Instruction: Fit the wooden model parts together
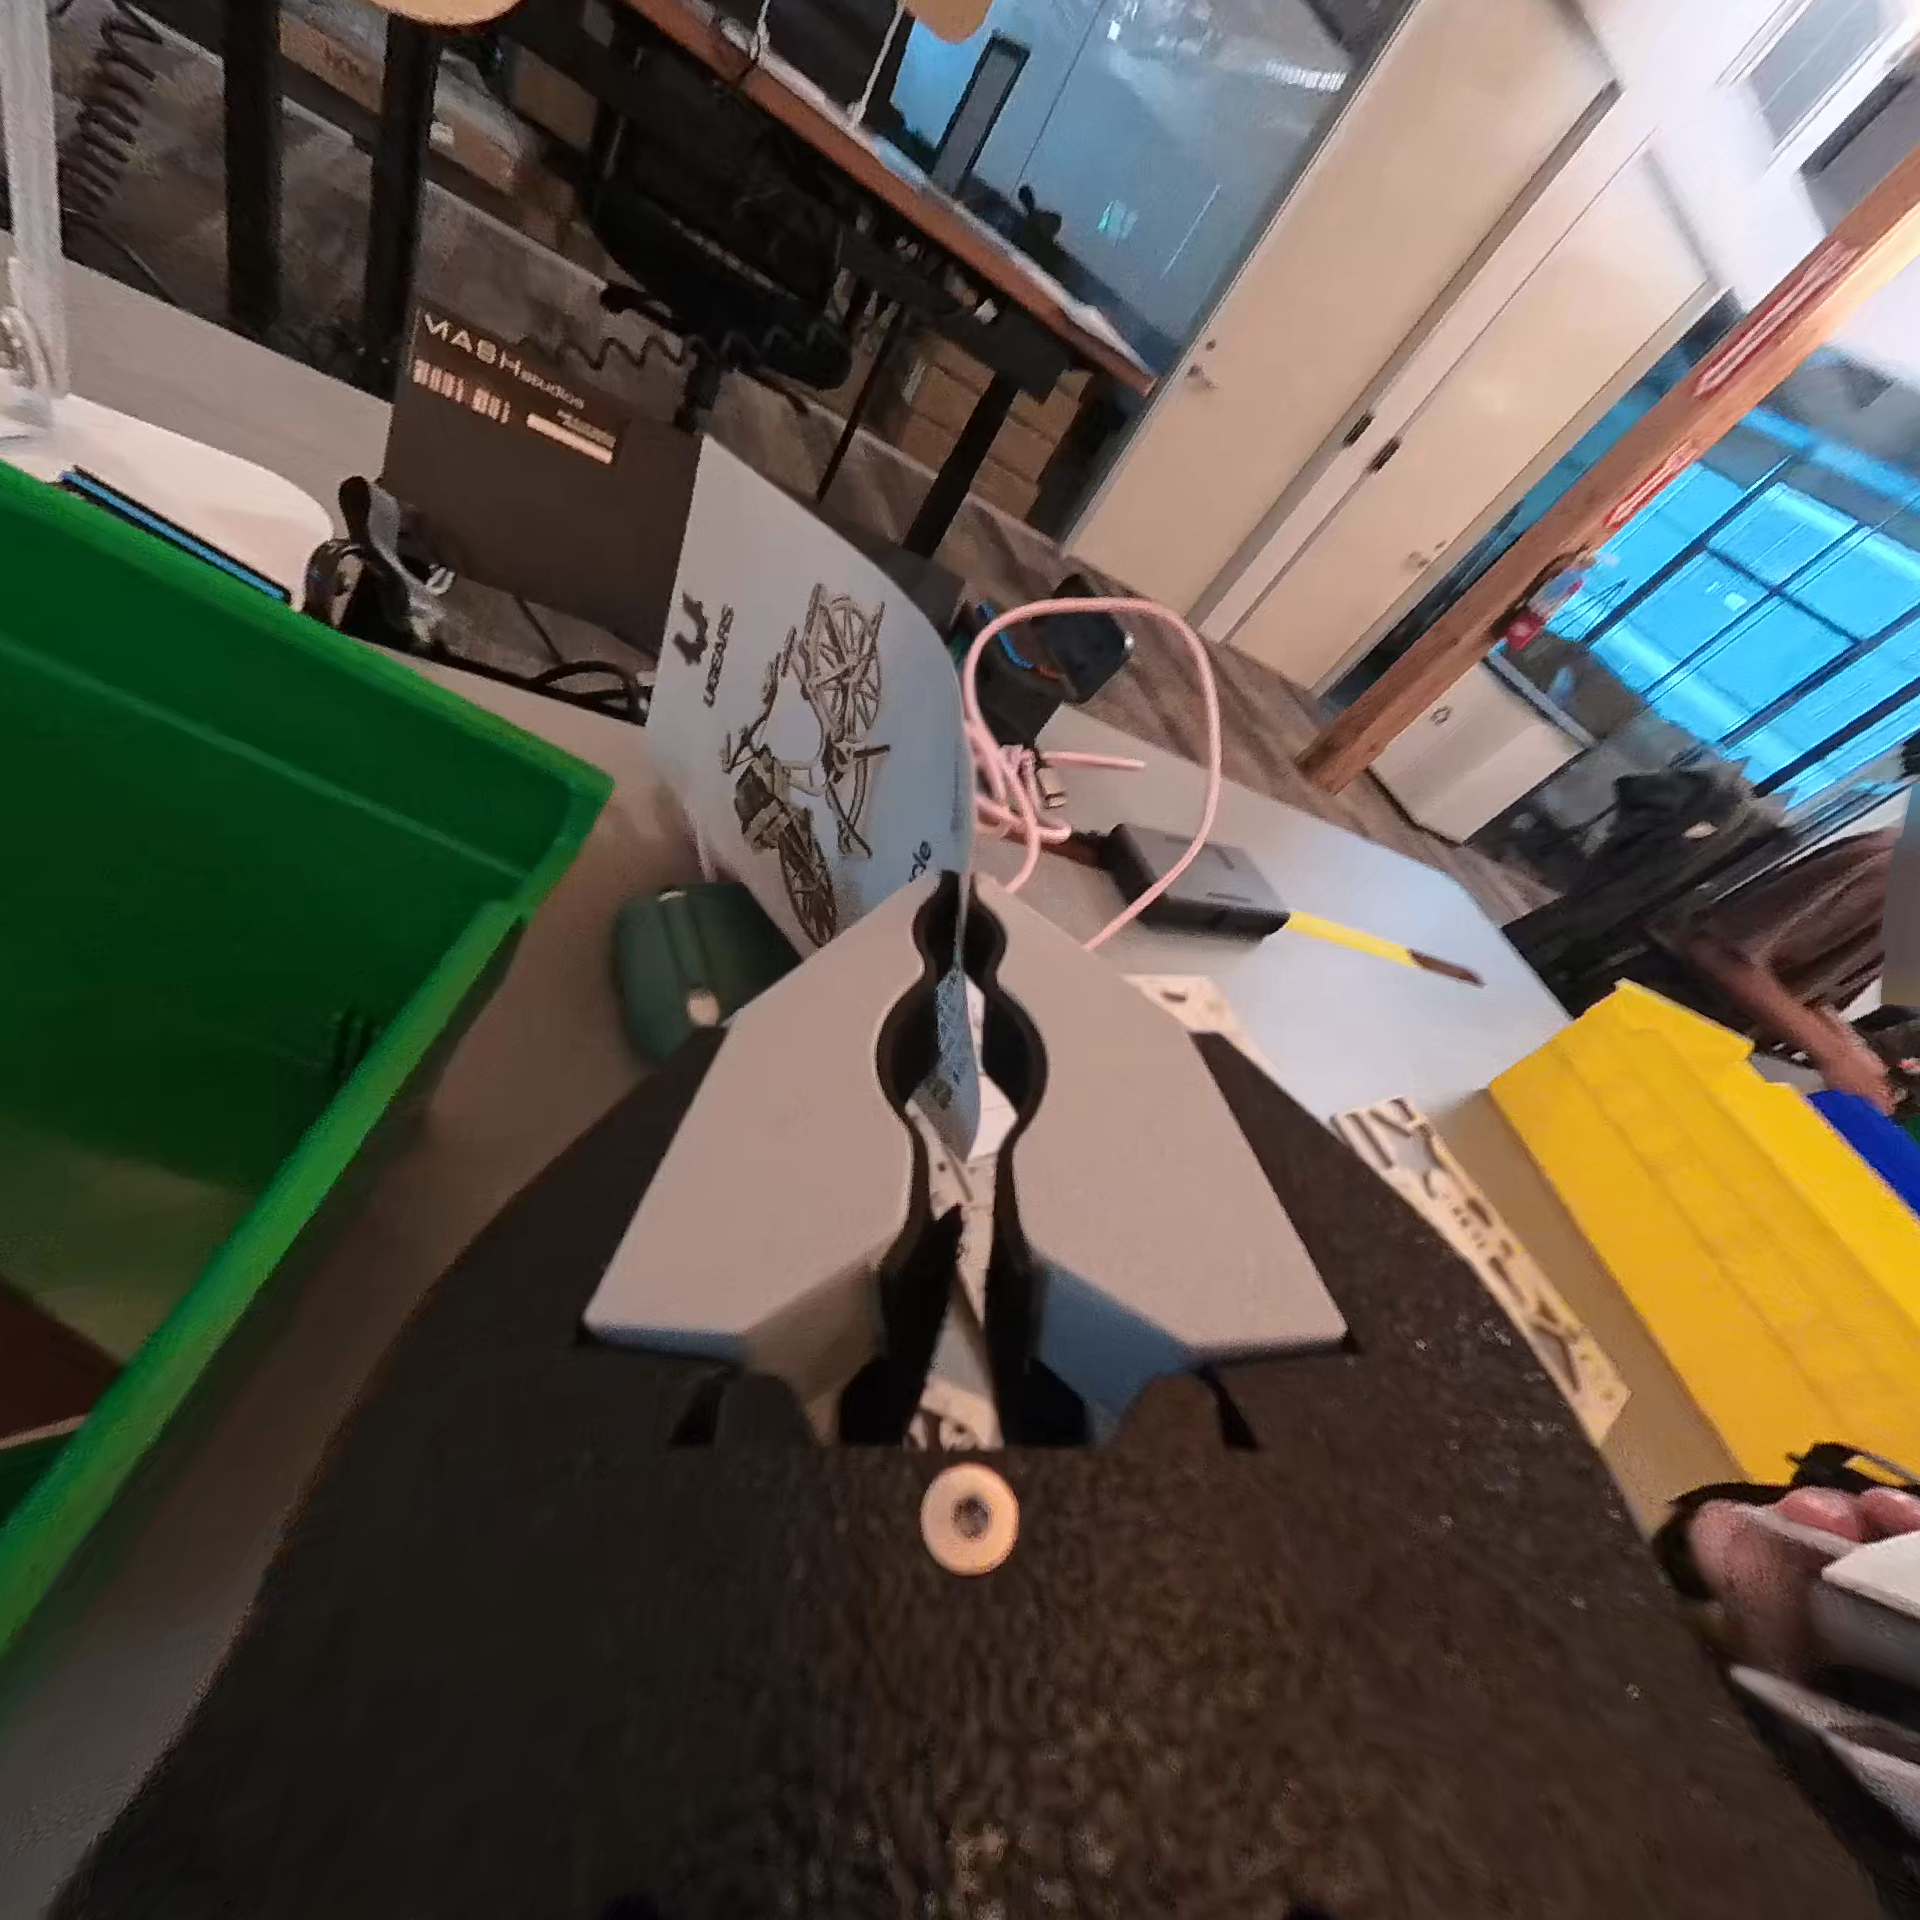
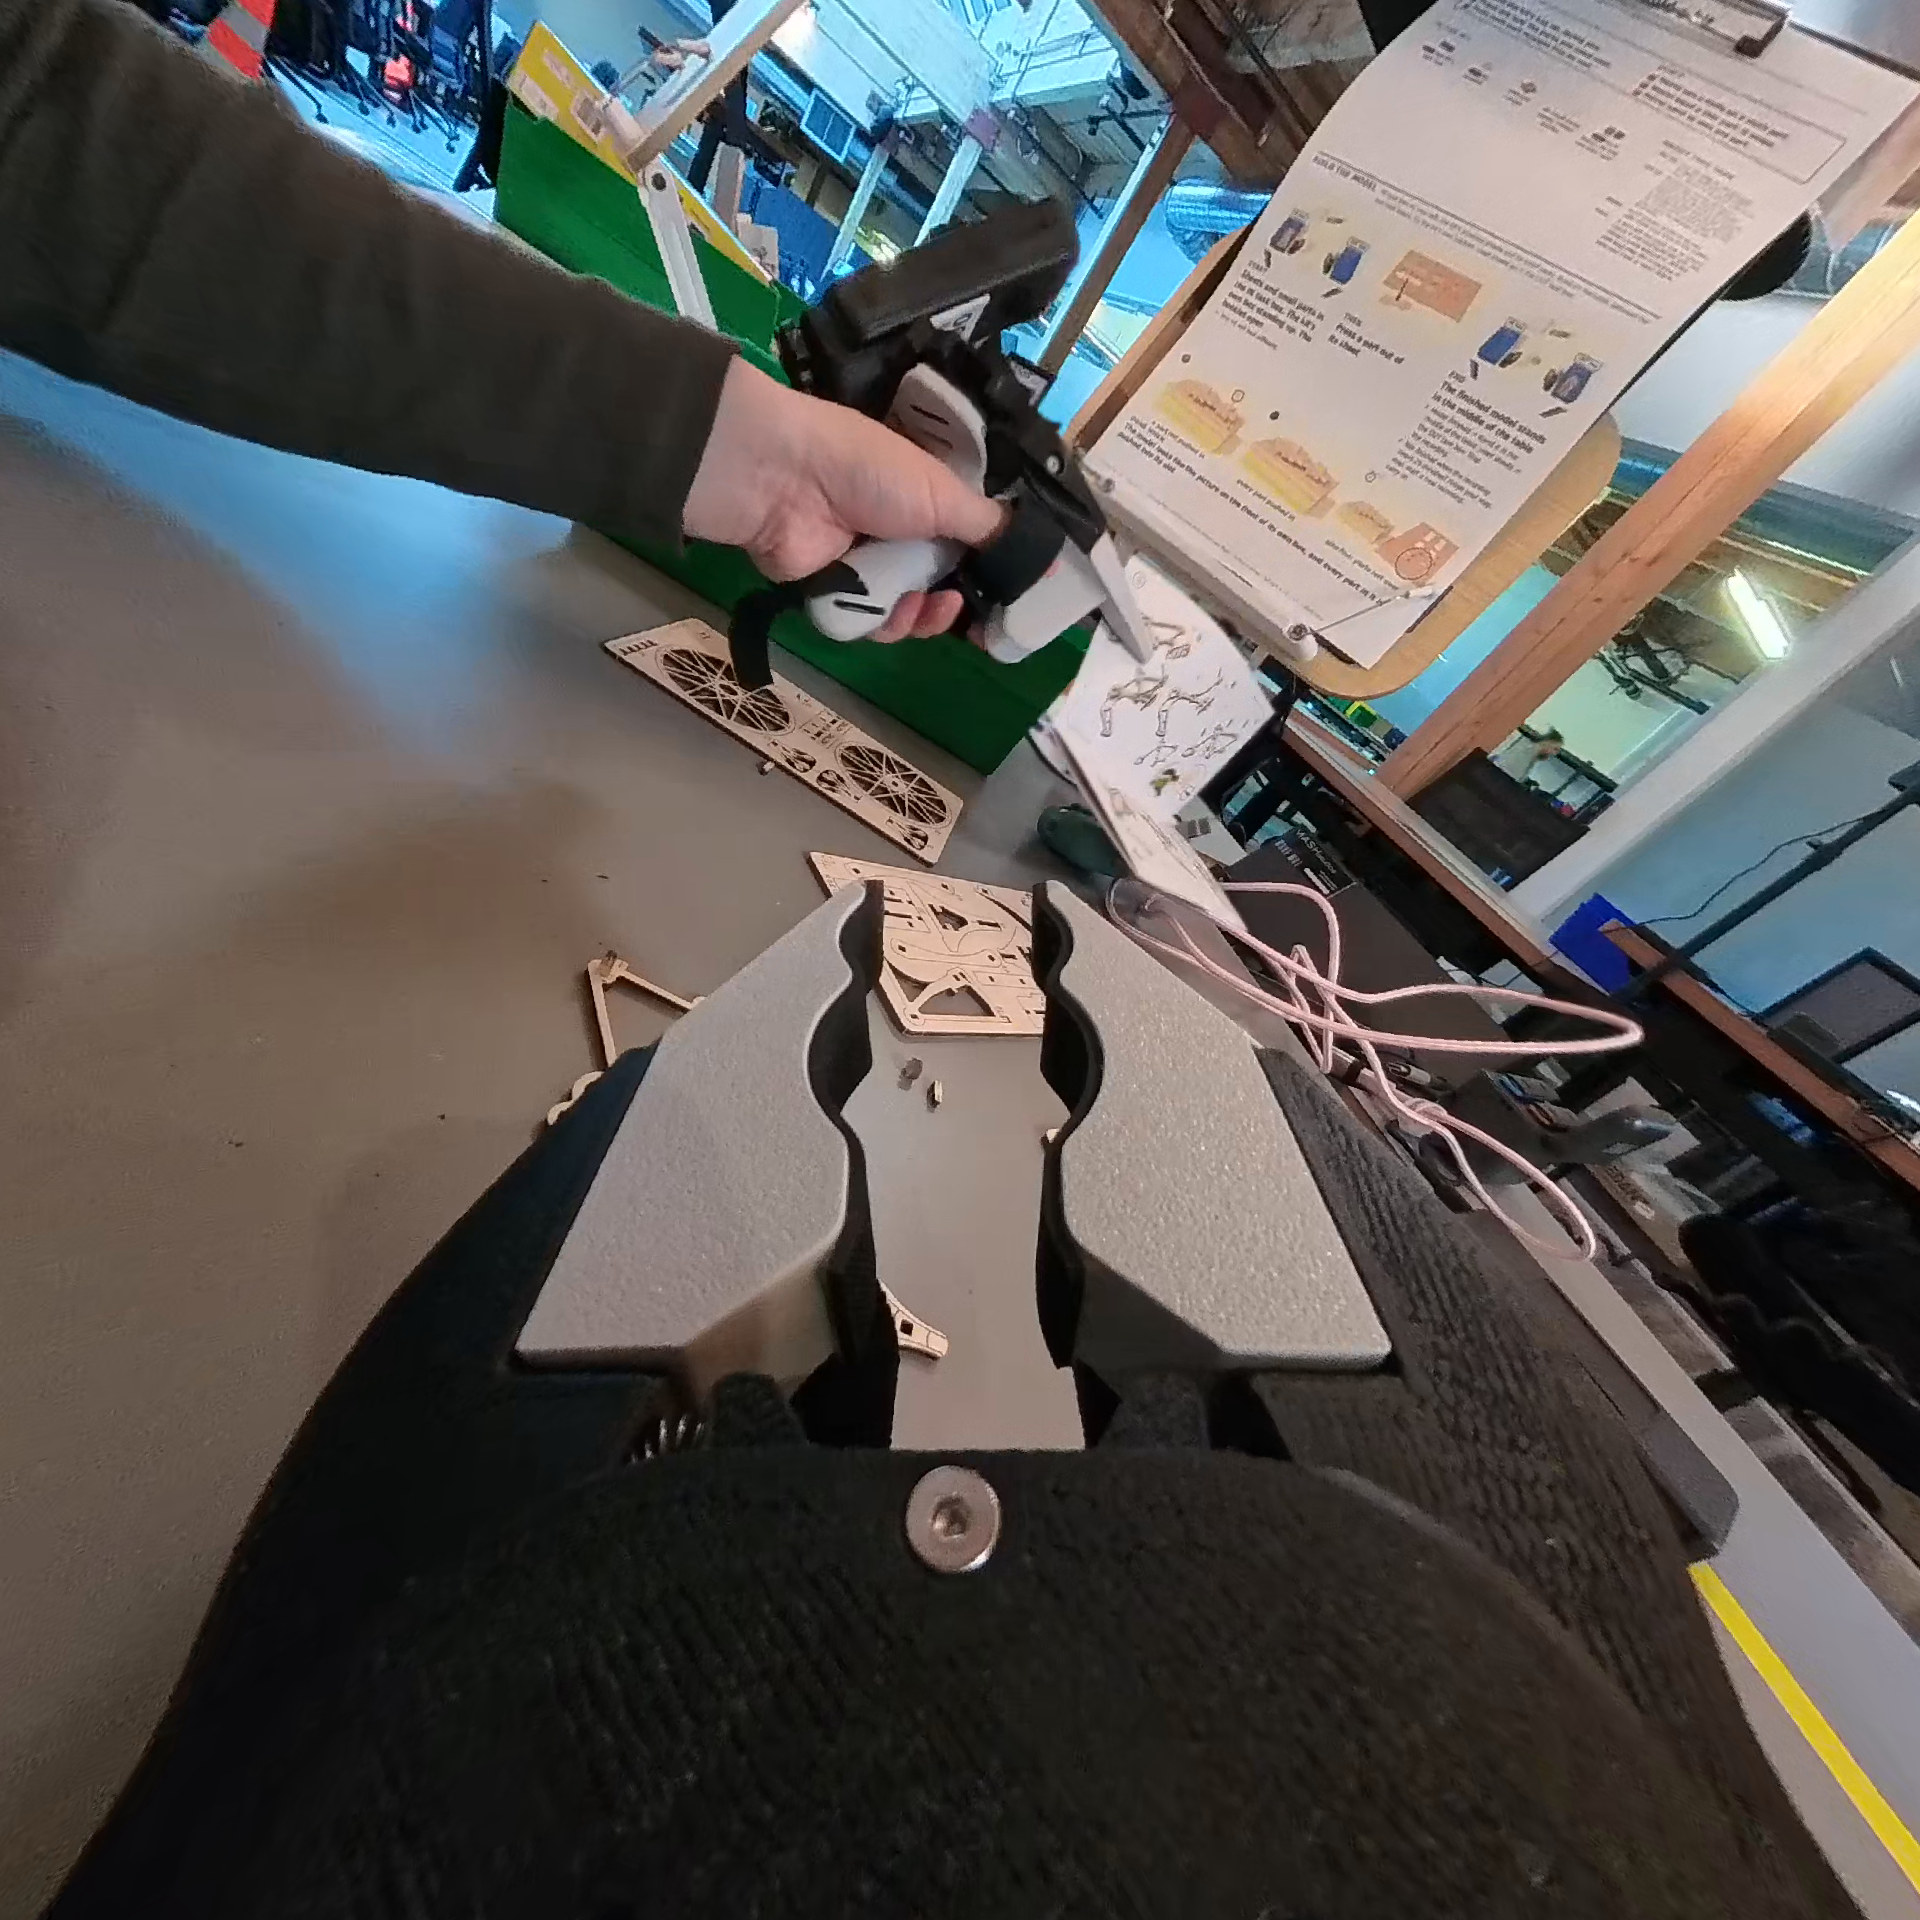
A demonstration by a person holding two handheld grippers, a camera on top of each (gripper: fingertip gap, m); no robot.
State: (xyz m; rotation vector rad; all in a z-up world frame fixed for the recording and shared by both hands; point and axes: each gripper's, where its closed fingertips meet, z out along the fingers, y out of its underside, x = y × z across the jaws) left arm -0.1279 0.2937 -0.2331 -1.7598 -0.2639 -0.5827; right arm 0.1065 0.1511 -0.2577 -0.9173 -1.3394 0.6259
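We are still early in the job, as far as we can judge. Our left hand-held gripper is pinched on the booklet, which stands lifted off the bench just right of the green bin; the right wrist view shows the same thing from afar, the booklet hanging from that gripper above the bench near the bin's end. Our right hand-held gripper hovers low over the bench with its fingers spread and nothing between them. The wooden parts are nearly all still in their sheets: a wheel sheet lies flat on the bench just near of the bin, and a second sheet lies just beyond the right fingertips. A few loose pieces show that some pressing-out has been done: a thin triangular frame to the left of the right gripper, a small piece under its fingers, and two tiny bits between them. We see no two parts joined anywhere. What is left, then, seems to be nearly everything: reading the booklet, freeing the pieces and fitting them. A pink cable trails at the bench's right edge, and a yellow bin sits on the right in the left wrist view.
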